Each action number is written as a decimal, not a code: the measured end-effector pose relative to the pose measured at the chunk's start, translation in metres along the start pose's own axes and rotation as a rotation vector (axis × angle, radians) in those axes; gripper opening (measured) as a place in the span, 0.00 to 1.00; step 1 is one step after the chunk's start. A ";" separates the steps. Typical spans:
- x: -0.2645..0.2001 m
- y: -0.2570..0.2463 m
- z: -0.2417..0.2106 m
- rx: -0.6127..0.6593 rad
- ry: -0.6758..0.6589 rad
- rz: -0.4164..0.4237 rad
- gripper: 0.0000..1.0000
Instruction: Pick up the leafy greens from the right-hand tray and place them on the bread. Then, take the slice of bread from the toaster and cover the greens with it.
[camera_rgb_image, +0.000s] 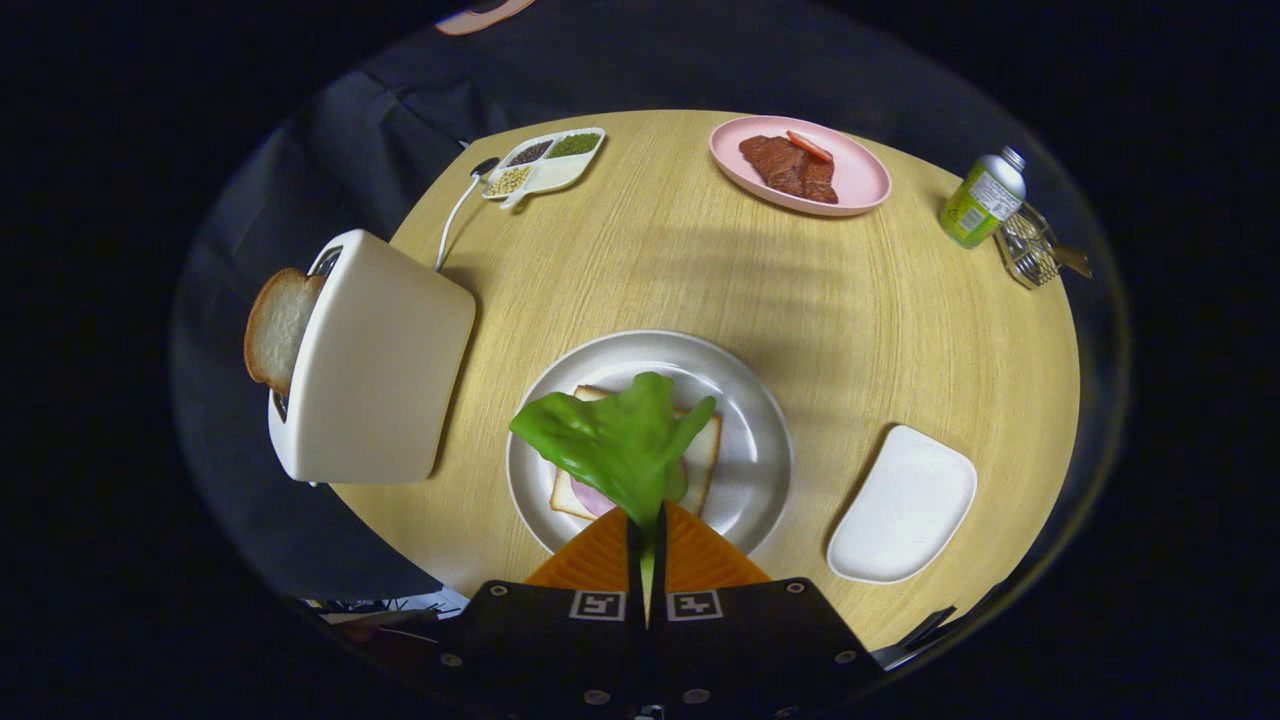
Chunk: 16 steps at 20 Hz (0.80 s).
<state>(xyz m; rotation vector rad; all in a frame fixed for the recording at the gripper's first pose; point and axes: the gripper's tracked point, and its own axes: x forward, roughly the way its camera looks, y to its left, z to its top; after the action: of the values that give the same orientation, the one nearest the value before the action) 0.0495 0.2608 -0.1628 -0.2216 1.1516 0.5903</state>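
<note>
The tool (647, 520) is clamped on the stem of the leafy greens (615, 440), both fingers pressing it. The leaf hangs over the bread (700, 455) on the grey plate (750, 400) near the bench's (650, 260) front edge; it hides most of that slice and a pink filling. The white tray (903, 505) sits near the right edge, with open bench between it and the plate. The toaster (375, 360) overhangs the left edge, a bread slice (275, 325) protruding. Along the far edge: a compartment dish (545, 162), a pink plate (800, 165), a bottle (983, 198).
</note>
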 end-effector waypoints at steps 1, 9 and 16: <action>0.005 0.003 0.000 -0.006 0.013 -0.008 0.01; 0.031 0.001 -0.003 -0.023 0.044 -0.072 0.03; 0.032 -0.005 -0.001 -0.043 0.005 -0.087 0.22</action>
<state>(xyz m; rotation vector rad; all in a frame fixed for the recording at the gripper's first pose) 0.0602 0.2663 -0.1933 -0.3085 1.1291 0.5382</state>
